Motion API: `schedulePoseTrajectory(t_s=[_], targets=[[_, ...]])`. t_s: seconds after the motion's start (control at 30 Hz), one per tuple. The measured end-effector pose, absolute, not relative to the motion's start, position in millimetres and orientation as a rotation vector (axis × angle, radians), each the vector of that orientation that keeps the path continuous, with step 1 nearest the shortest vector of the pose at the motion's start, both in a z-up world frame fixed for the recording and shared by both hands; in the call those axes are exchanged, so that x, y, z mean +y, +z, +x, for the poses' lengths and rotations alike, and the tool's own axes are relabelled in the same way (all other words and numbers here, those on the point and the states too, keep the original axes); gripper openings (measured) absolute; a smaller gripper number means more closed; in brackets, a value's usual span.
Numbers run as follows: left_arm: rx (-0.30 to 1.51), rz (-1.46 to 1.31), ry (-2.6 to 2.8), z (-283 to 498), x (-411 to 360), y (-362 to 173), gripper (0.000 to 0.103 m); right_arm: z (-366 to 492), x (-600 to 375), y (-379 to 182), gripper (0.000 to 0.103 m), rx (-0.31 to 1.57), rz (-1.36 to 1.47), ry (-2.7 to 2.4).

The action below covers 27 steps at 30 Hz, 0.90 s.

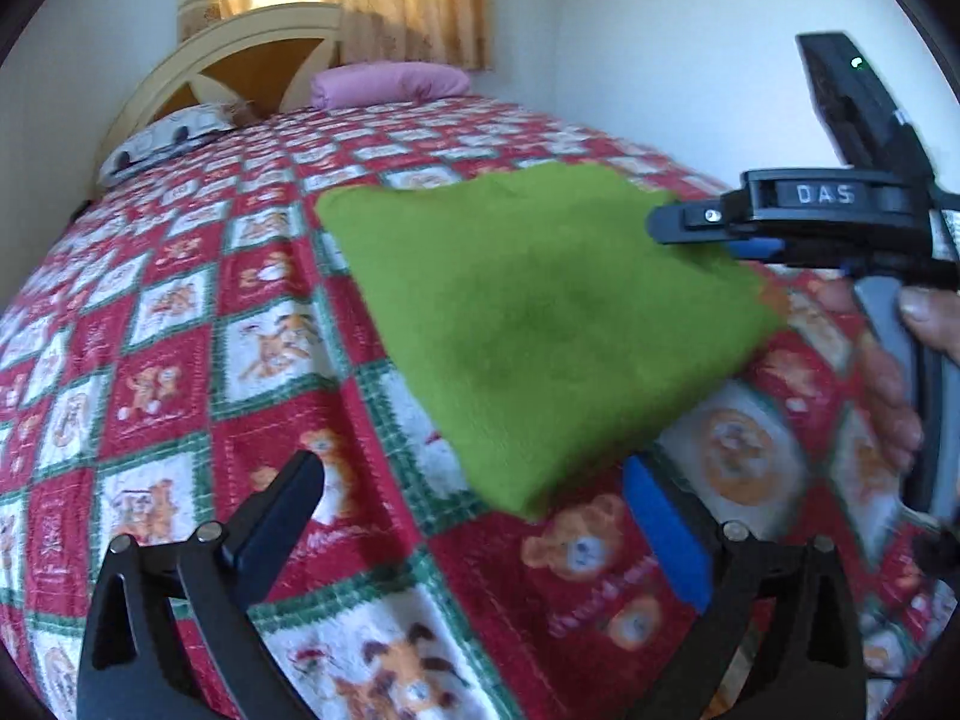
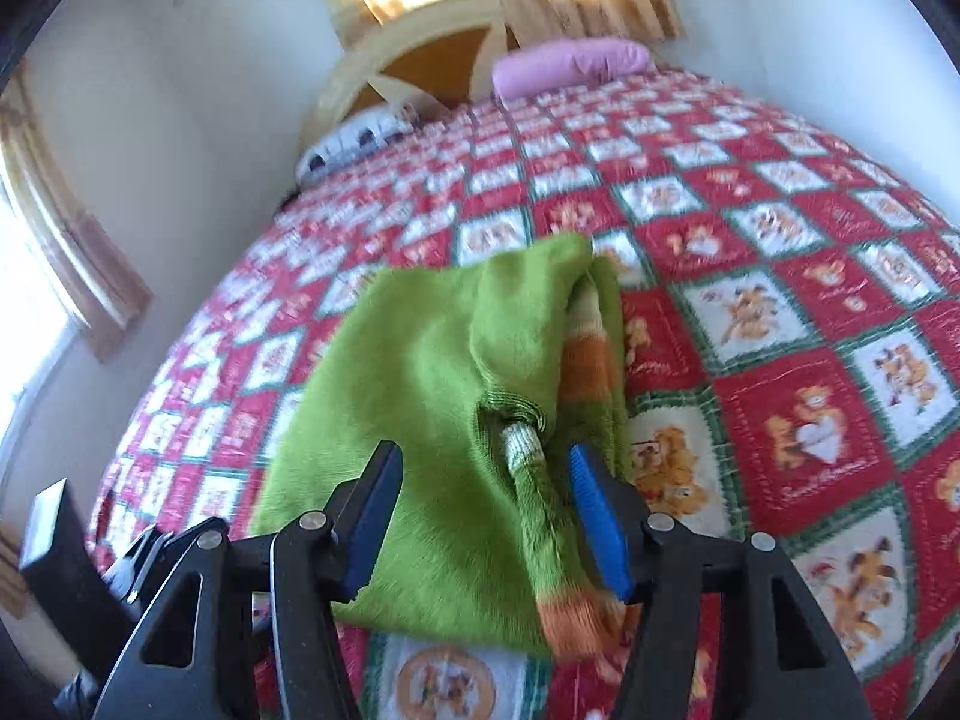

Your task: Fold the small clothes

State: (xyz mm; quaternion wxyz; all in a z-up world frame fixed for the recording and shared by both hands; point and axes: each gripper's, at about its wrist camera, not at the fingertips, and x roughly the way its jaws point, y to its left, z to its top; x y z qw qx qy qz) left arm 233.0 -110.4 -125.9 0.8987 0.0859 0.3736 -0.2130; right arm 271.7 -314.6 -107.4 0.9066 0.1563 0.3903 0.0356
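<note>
A green garment [image 2: 432, 372], folded into a rough rectangle, is laid flat on the bed's bear-print quilt [image 2: 798, 420], somewhere around the middle of the bed and well short of the pink pillow [image 2: 570, 66] up by the headboard [image 1: 240, 54]. A sleeve with orange and cream stripes is seen draped along the garment's edge in the right wrist view, its cuff end trailing toward the camera.

The right claw [image 2: 486, 522] is held low over the garment's near edge with its blue-padded fingers [image 2: 600, 522] standing apart. The striped sleeve lies between them, but the pads aren't pressed on it, so nothing is gripped.

The left claw [image 1: 474, 522] is spread very wide and is held just off the garment's near corner, over the quilt. Nothing is caught in it.

From the left wrist view, the right claw is also seen side-on at the garment's far right edge, with a hand [image 1: 900, 354] wrapped around its handle. Both views are a bit smeared with blur, so fine fabric detail can't really be made out.
</note>
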Motion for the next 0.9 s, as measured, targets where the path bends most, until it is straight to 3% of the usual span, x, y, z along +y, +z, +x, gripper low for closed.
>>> schedulePoseTrajectory(t_s=[0.43, 0.53, 0.73, 0.9], targets=[[0.876, 0.034, -0.201, 244, -69, -147, 0.103, 279, -317, -130, 0.057, 0.848, 0.289, 0.051], [0.871, 0.018, -0.254, 230, -69, -143, 0.103, 277, -320, -127, 0.048, 0.839, 0.290, 0.046], [0.704, 0.038, -0.306, 190, -71, -108, 0.103, 276, -325, -104, 0.043, 0.779, 0.287, 0.078], [0.589, 0.088, -0.212, 230, -76, -87, 0.103, 298, -320, -97, 0.044, 0.788, 0.272, 0.106]])
